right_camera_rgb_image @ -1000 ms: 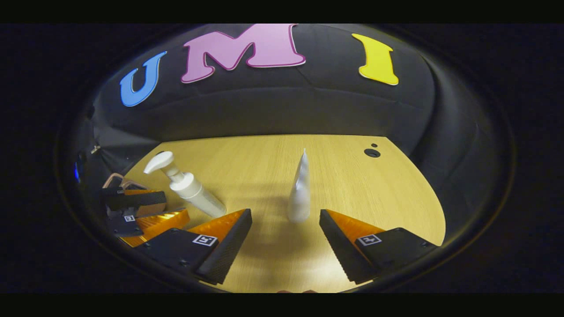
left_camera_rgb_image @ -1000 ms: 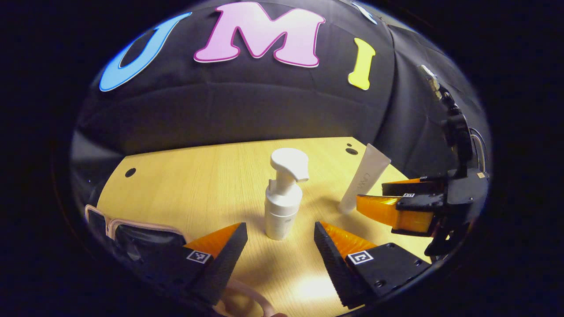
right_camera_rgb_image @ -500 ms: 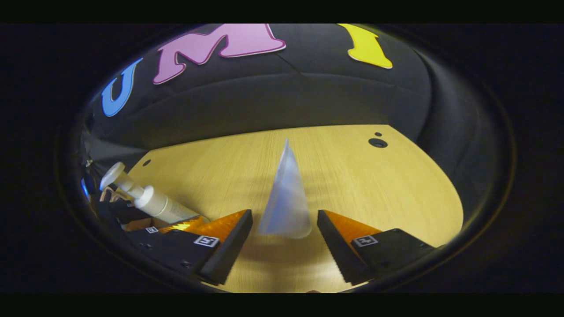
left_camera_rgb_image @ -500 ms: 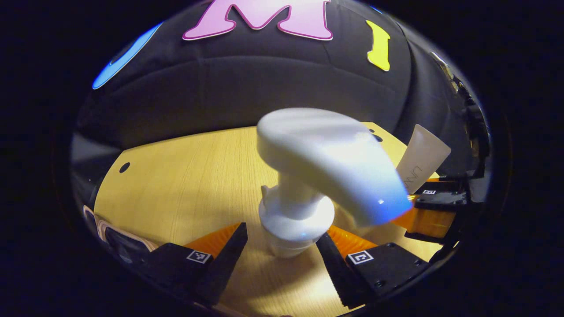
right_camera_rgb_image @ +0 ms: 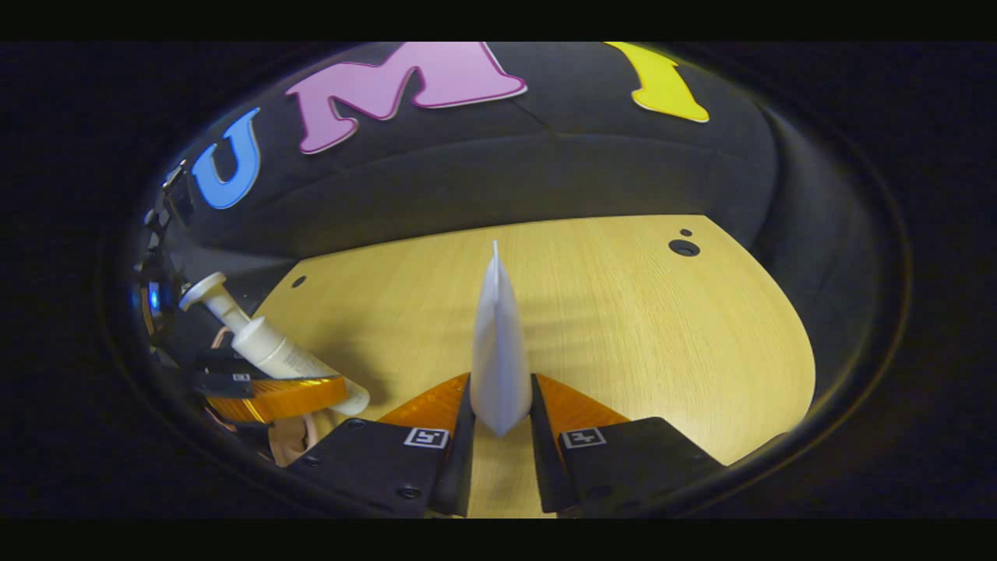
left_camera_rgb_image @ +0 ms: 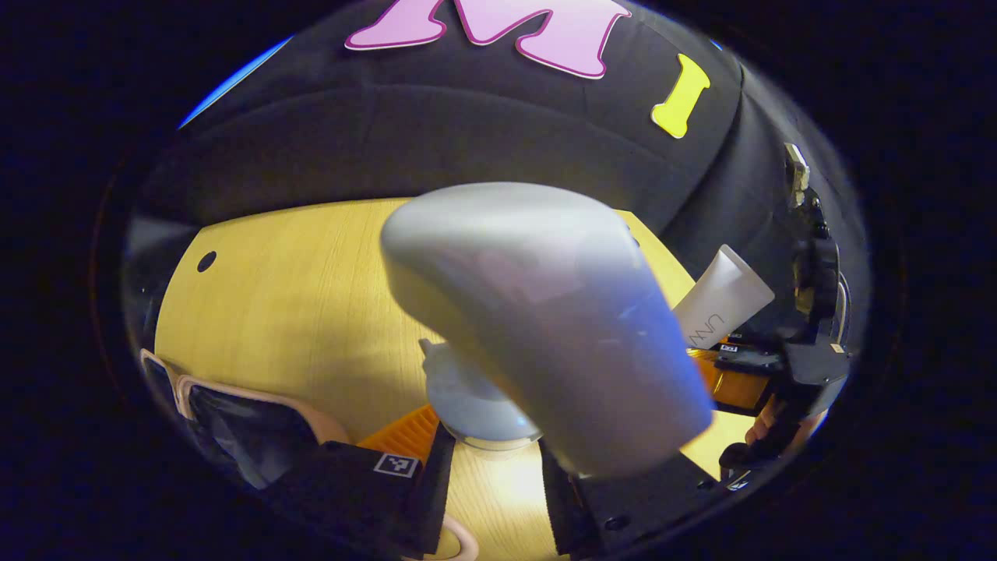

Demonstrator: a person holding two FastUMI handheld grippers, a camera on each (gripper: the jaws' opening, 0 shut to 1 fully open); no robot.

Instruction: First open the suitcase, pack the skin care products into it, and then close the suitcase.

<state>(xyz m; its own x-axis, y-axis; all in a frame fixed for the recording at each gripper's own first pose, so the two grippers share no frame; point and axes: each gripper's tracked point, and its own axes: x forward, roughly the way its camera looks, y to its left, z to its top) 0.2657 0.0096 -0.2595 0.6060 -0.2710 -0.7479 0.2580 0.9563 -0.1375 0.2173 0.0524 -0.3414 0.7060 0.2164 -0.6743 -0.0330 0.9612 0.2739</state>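
Observation:
A white pump bottle [left_camera_rgb_image: 545, 327] looms close in the left gripper view, its pump head hiding much of the table. My left gripper [left_camera_rgb_image: 491, 475] is shut on the bottle's body low in that view. In the right gripper view a white tube [right_camera_rgb_image: 497, 351] stands upright, cap end down, and my right gripper [right_camera_rgb_image: 498, 436] is shut on its lower part. That view has the pump bottle [right_camera_rgb_image: 269, 351] at the far left, held by the left gripper [right_camera_rgb_image: 265, 393]. The left gripper view has the tube [left_camera_rgb_image: 720, 300] and right gripper [left_camera_rgb_image: 740, 374] at the right. The suitcase [left_camera_rgb_image: 234, 417] lies open at lower left.
The wooden table [right_camera_rgb_image: 639, 335] spreads wide behind the tube, with a round cable hole [right_camera_rgb_image: 684, 248] at its far right and a small hole [left_camera_rgb_image: 206, 261] at the far left. The black cloth wall closes off the back.
Both grippers have moved forward and gone from open to shut, the left on the pump bottle, the right on the tube. The pump head now looms larger.

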